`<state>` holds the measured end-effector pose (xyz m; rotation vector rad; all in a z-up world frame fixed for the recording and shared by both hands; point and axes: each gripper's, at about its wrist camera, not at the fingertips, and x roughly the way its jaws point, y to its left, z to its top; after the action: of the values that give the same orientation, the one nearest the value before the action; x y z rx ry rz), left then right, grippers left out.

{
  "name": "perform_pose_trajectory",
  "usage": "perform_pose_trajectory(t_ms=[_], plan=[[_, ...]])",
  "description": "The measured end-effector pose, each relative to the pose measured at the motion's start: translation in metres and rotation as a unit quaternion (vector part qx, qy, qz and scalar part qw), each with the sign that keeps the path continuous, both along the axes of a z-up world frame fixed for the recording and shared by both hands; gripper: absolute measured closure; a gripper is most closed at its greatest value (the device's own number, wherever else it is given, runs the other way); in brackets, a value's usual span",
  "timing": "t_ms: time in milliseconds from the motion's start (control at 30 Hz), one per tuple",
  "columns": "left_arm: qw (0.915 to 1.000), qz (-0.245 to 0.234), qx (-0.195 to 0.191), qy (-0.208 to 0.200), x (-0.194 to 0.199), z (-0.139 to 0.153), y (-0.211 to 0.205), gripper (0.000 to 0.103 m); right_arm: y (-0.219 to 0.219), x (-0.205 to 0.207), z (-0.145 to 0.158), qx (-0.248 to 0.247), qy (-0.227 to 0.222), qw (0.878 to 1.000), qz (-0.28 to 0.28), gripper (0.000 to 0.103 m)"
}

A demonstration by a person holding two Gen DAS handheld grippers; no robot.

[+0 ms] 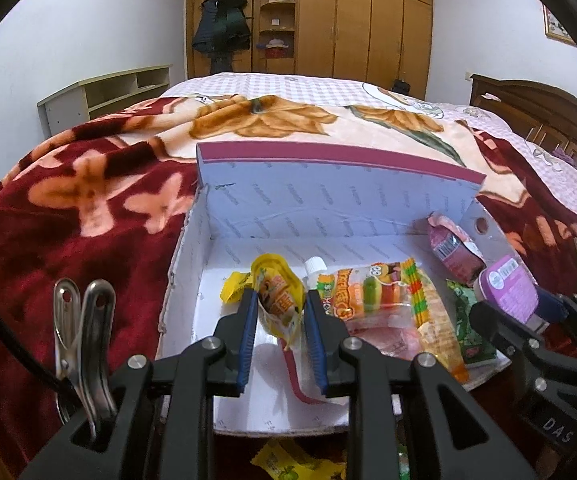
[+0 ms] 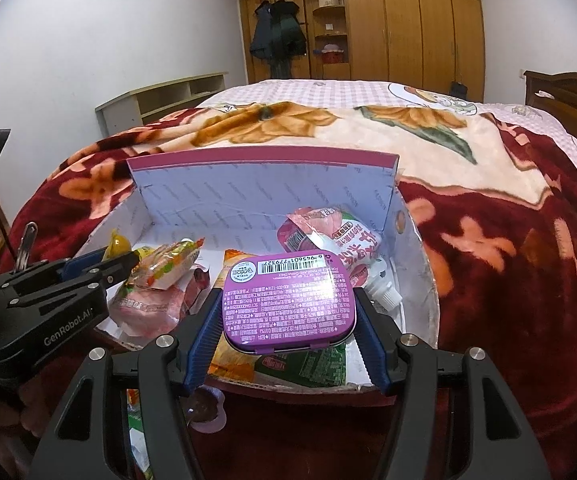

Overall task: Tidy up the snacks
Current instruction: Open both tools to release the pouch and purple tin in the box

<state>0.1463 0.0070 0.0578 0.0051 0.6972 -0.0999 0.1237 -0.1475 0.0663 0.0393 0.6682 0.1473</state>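
A white cardboard box (image 1: 272,216) with an upright lid (image 2: 248,188) lies on the bed and holds several snacks. My left gripper (image 1: 280,304) is shut on a yellow snack pouch (image 1: 278,300) and holds it over the box's left half. My right gripper (image 2: 288,312) is shut on a flat purple tin (image 2: 290,304) with a barcode label, above the box's front right; the tin also shows in the left wrist view (image 1: 510,288). In the box lie a gummy candy bag (image 1: 380,292), a pink pouch with a white cap (image 2: 336,248) and a green packet (image 1: 468,328).
The box sits on a red and orange floral blanket (image 1: 88,208) over a checked bedsheet (image 1: 288,84). More snacks lie in front of the box, one yellow packet (image 1: 288,460) among them. A wooden headboard (image 1: 548,112) is at the right, a wardrobe (image 1: 348,20) behind.
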Motion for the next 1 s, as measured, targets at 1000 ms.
perform_pose_trajectory(t_ms=[1000], plan=[[0.9999,0.010,0.010,0.003,0.014,-0.004,0.003,0.044,-0.002,0.011,-0.009,0.017,0.006,1.000,-0.001,0.025]])
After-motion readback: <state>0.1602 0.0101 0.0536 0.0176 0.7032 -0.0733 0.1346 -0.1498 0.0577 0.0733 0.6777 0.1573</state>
